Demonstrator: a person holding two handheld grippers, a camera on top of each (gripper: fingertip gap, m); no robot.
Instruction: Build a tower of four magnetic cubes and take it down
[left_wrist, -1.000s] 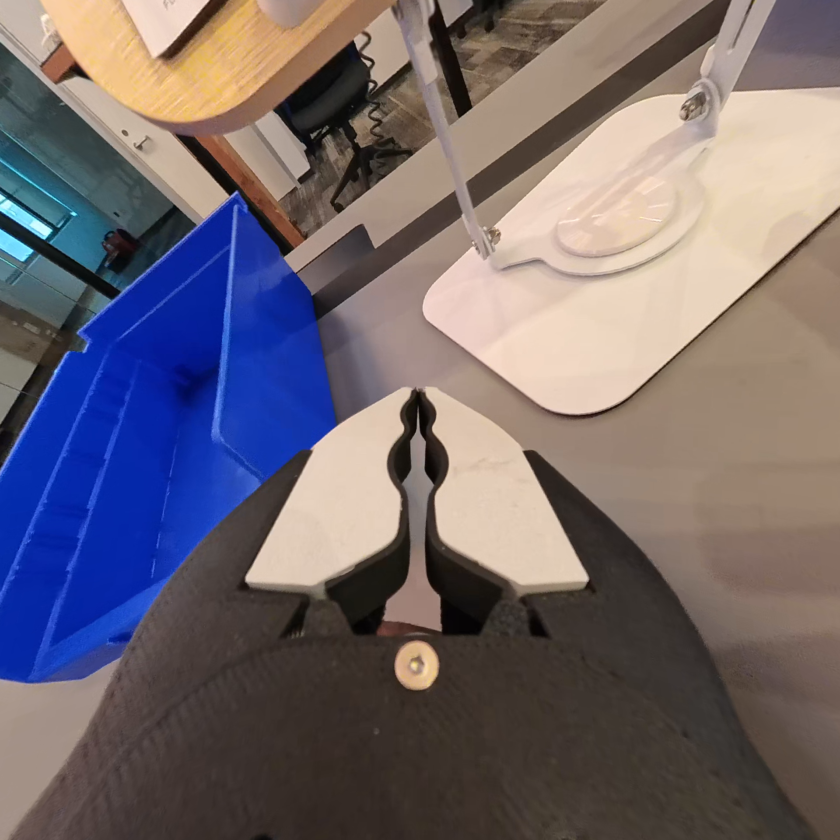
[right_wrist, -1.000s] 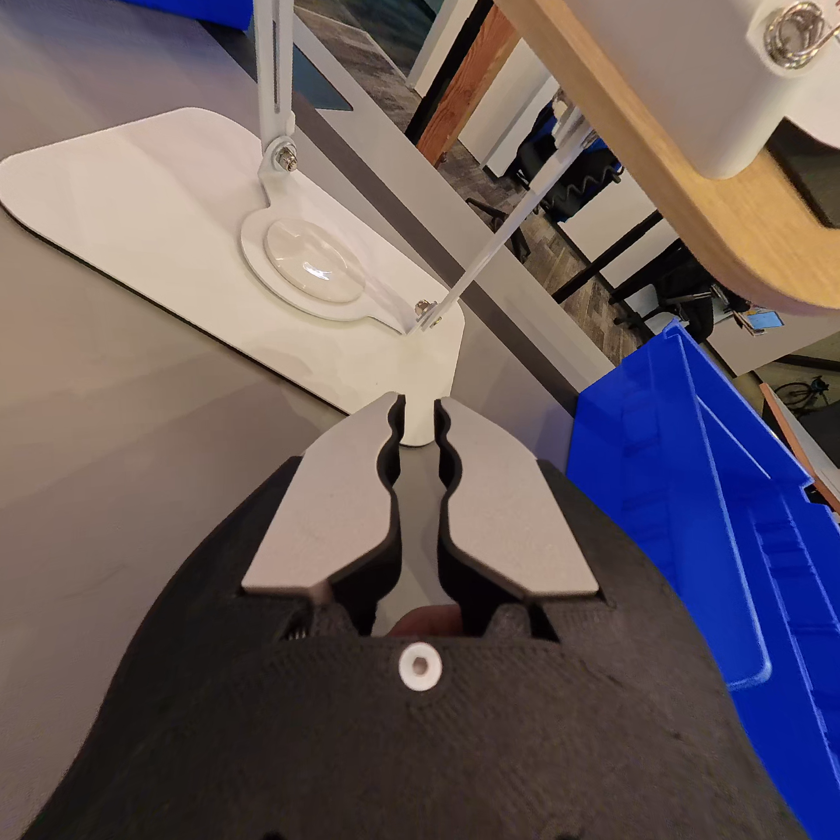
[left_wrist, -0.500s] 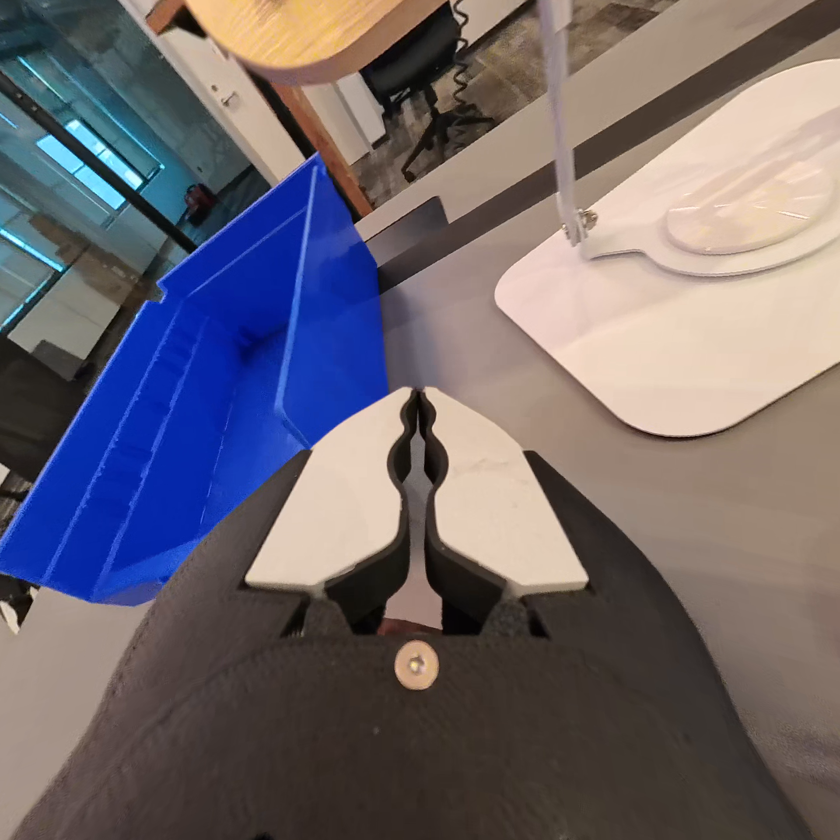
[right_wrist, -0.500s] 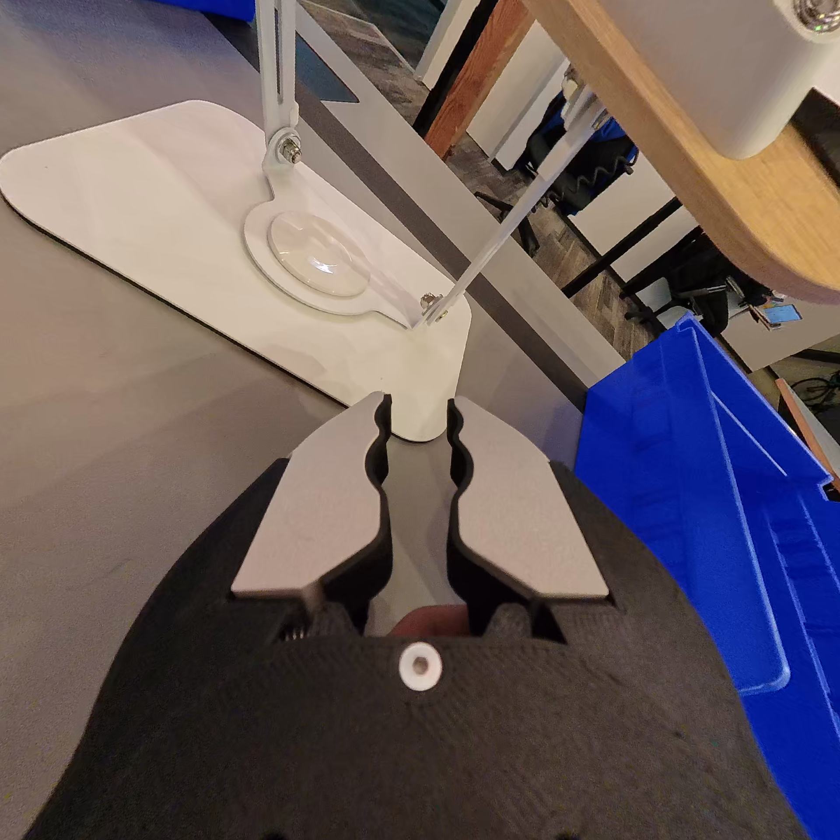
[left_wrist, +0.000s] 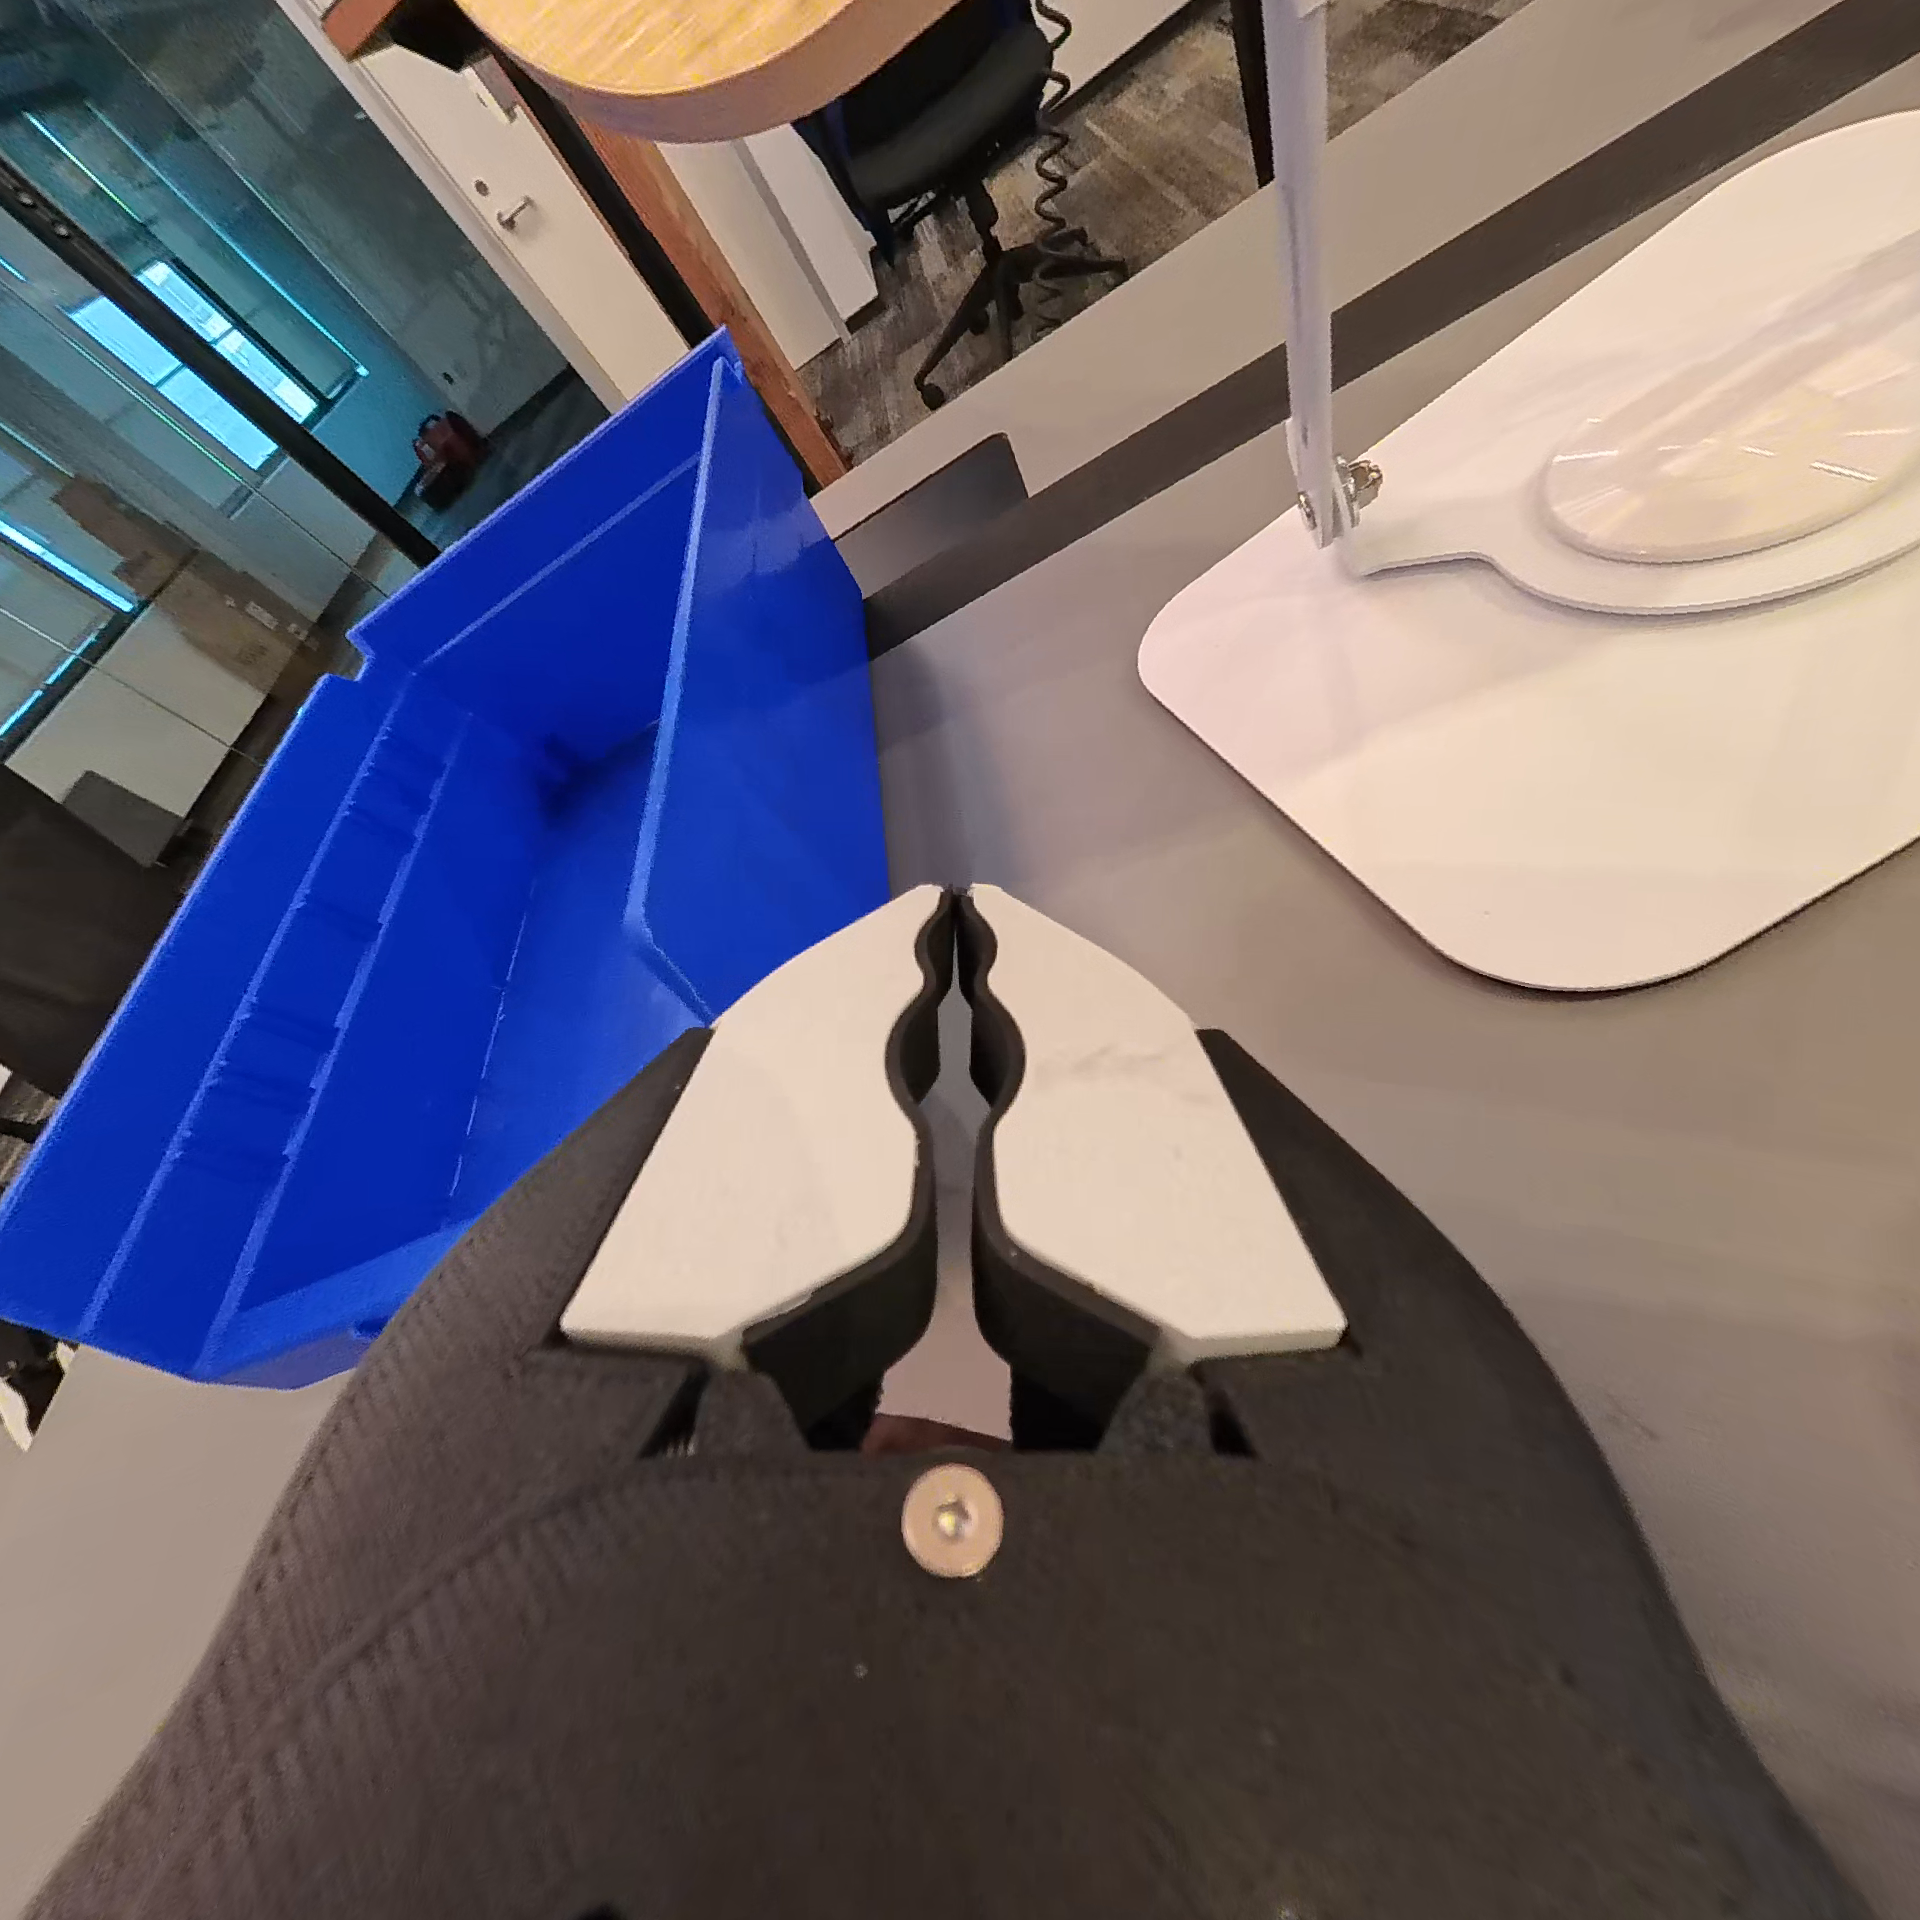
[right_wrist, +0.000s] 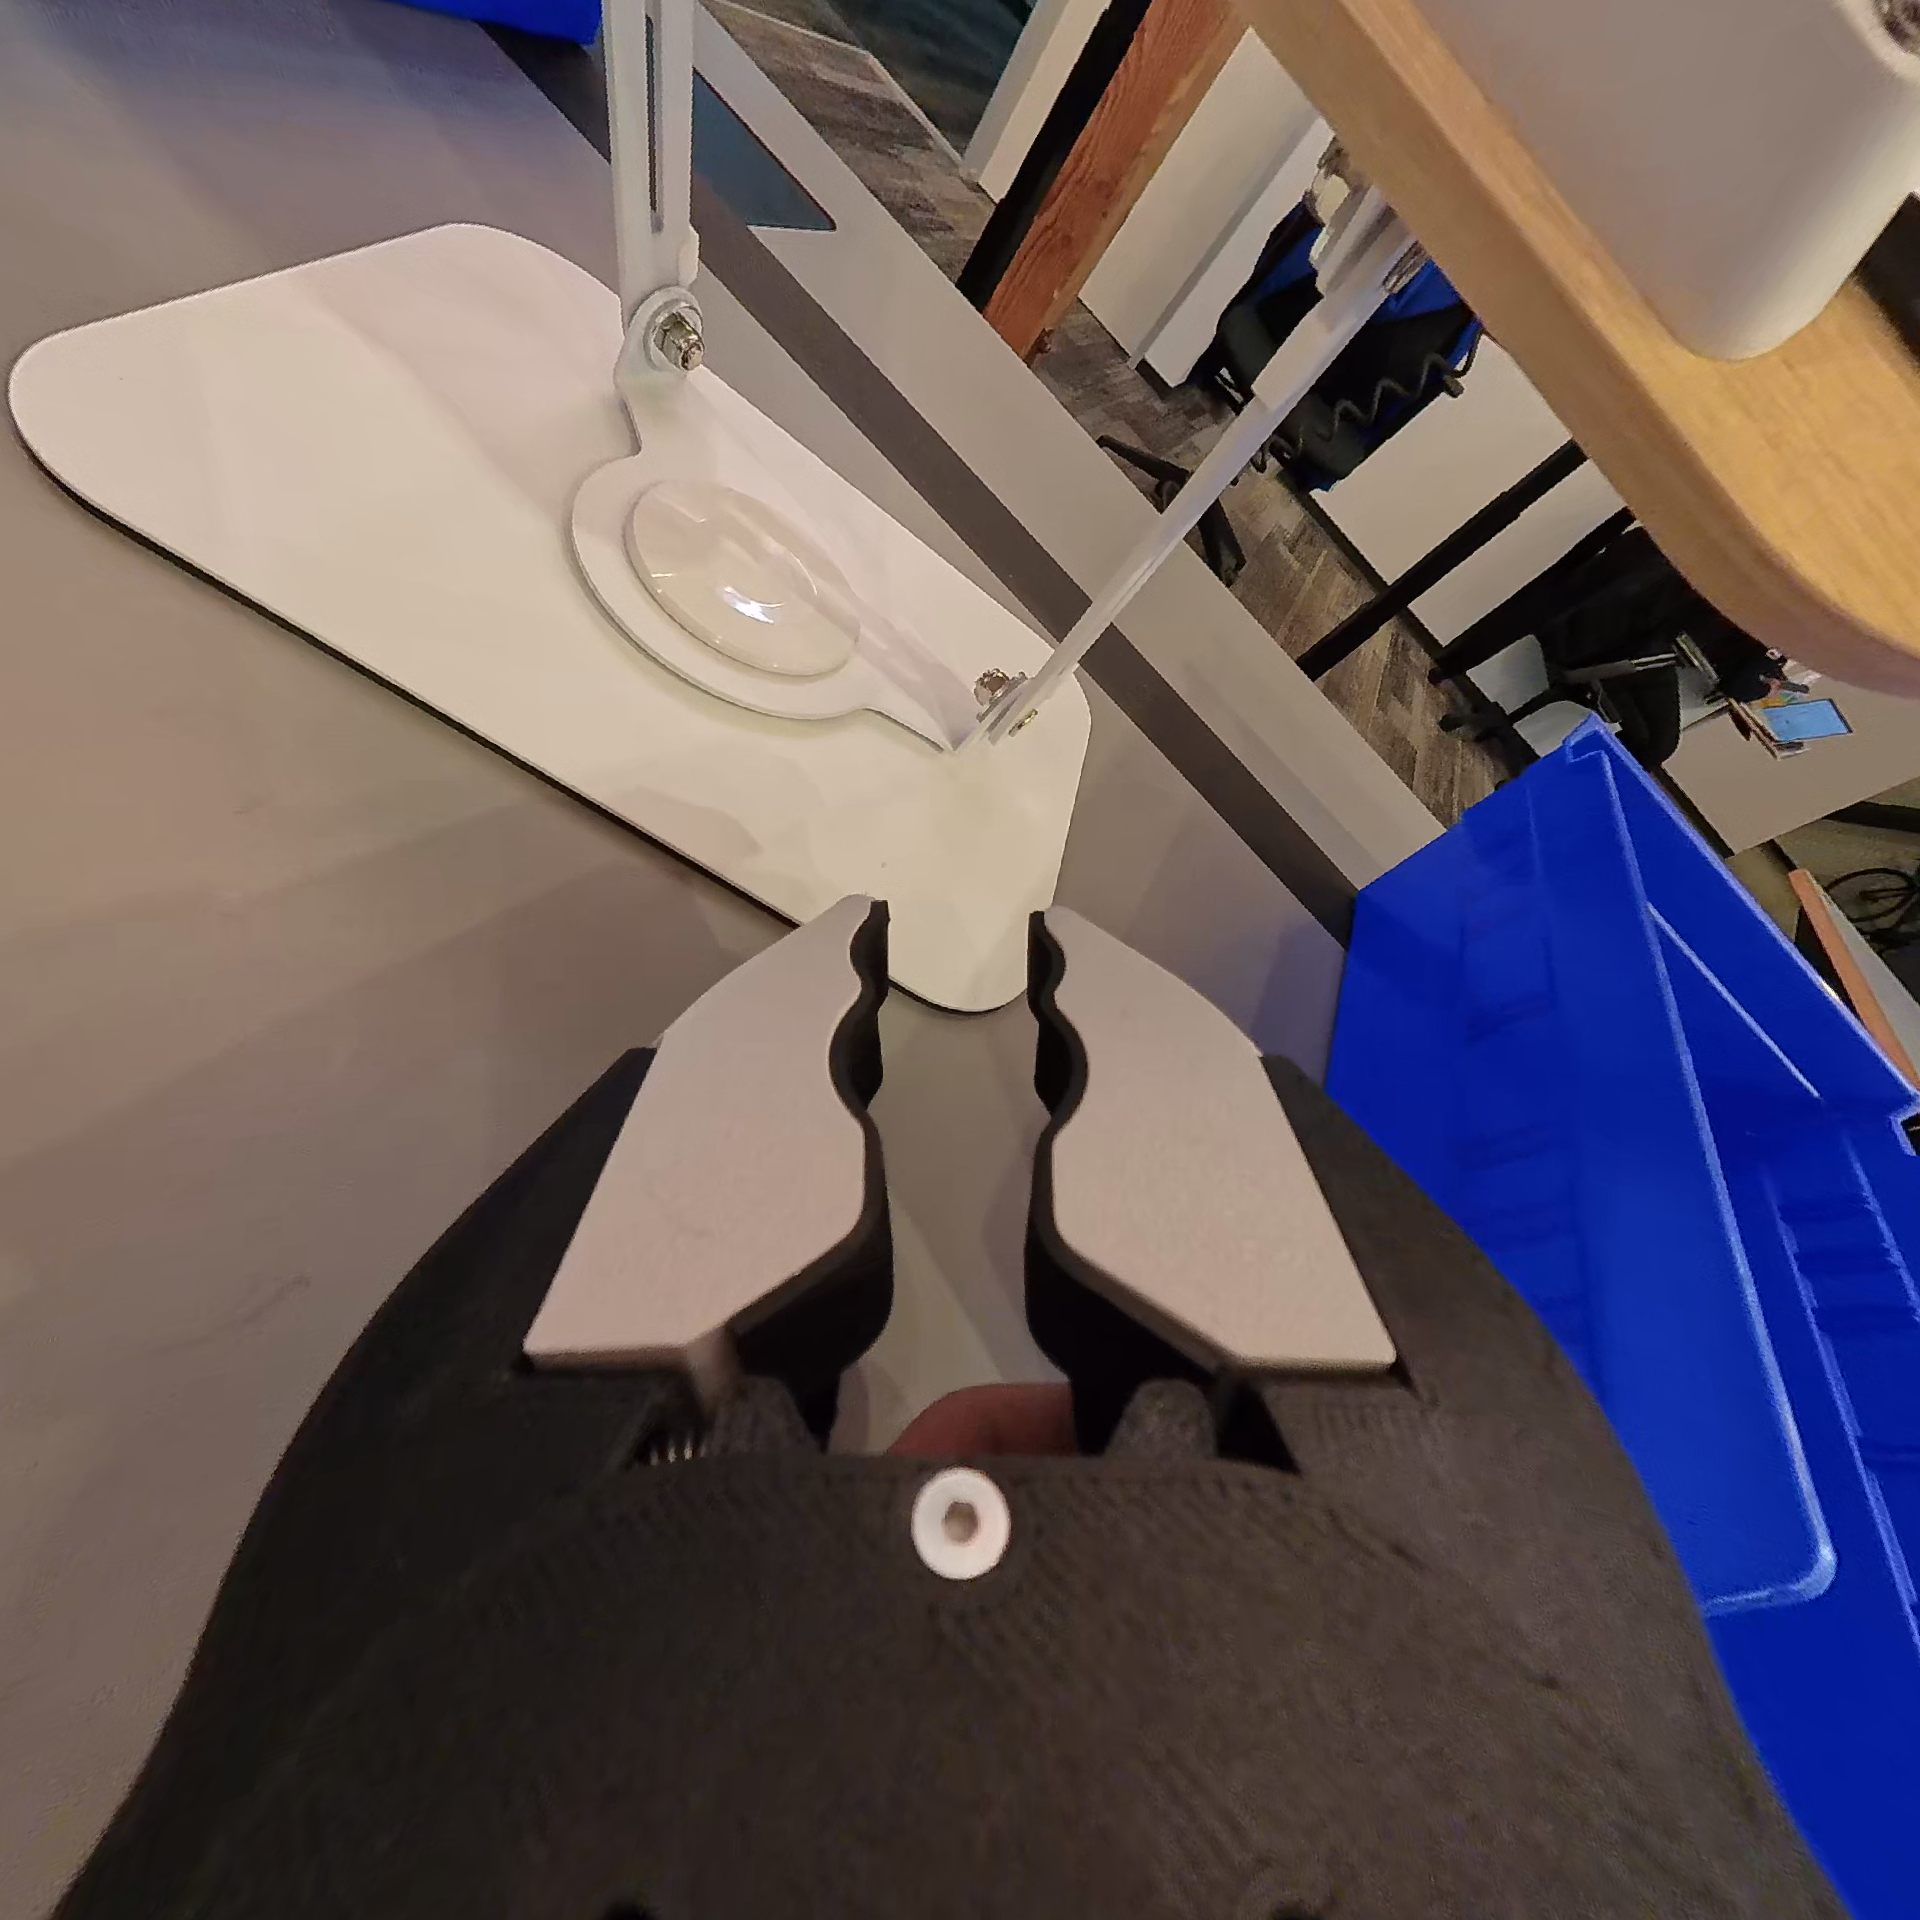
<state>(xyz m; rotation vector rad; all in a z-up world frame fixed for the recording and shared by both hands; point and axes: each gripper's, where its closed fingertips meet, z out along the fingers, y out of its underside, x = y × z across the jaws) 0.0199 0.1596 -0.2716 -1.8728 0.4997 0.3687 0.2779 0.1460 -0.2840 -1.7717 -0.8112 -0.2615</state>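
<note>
both tools carry nothing: left tool (left_wrist: 954, 904) pinched together beside its blue bin (left_wrist: 499, 831), right tool (right_wrist: 956, 920) narrowly parted; no cubes visible.

The magnetic cubes, out of sight in both wrist views (none between either pair of jaws)

A blue bin (left_wrist: 582, 831) sits on the grey table (left_wrist: 1455, 1143) beside a white stand base (left_wrist: 1558, 748).
</note>
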